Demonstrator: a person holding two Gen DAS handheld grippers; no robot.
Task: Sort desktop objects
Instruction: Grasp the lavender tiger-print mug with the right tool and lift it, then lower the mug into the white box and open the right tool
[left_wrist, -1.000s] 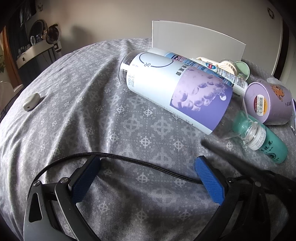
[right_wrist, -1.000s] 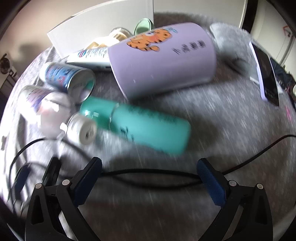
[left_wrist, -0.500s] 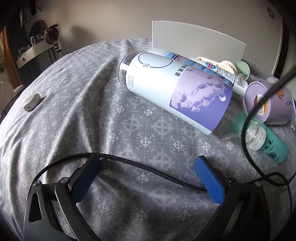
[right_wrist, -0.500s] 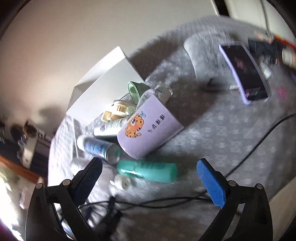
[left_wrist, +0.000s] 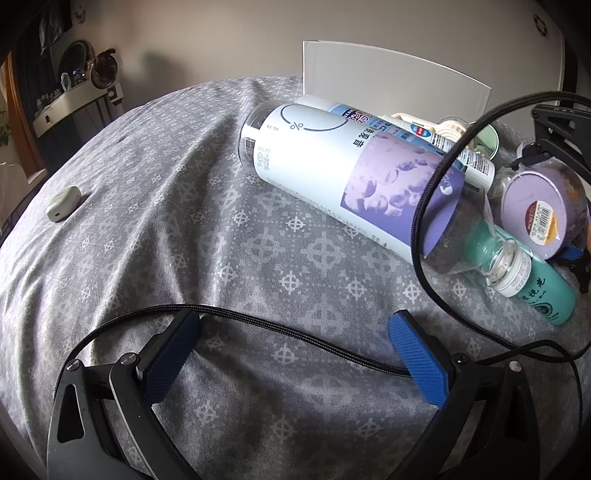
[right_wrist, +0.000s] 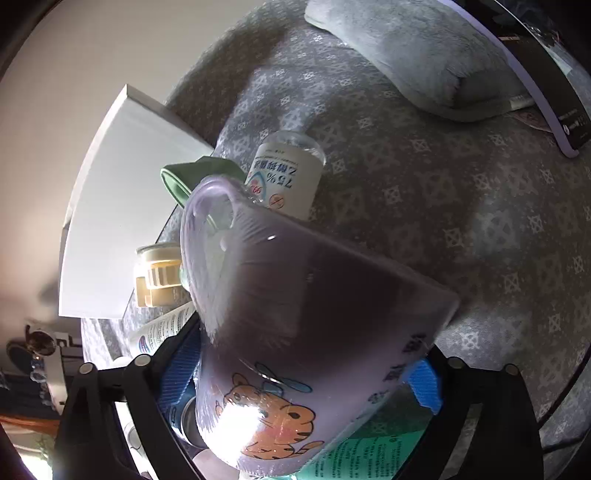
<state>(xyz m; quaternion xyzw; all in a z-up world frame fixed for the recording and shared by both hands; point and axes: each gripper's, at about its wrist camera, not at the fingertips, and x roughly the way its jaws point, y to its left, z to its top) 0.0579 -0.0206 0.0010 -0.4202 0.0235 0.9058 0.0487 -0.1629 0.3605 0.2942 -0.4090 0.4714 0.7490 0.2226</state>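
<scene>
The lilac cup (right_wrist: 314, 332), printed with an orange tiger, lies on its side near the right edge of the tabletop (left_wrist: 184, 229), which is covered with a grey patterned cloth. The right gripper (right_wrist: 303, 376) has its blue fingers (right_wrist: 424, 384) on either side of the cup's body, pressed against it, so it has hold of the cup. In the left wrist view the cup's base (left_wrist: 535, 218) carries a barcode sticker, and the right gripper's black frame shows above and beside it.

Just beneath the cup lies a teal bottle (left_wrist: 546, 295) with a white label. Past the cup's rim sit a small clear bottle marked 75% (right_wrist: 284, 177), a green lid (right_wrist: 184, 177) and a cream-coloured jar (right_wrist: 159, 273), all close to a white box (left_wrist: 388, 77) standing toward the far edge. A large clear bottle with a white and purple label (left_wrist: 351, 173) lies on its side beside the group, its neck touching the teal bottle.

The left gripper (left_wrist: 295, 354) is spread wide and holds nothing, low over the near edge; a black braided cable (left_wrist: 295, 339) lies between its fingers. A small white case (left_wrist: 62, 203) sits well apart near the left edge.
</scene>
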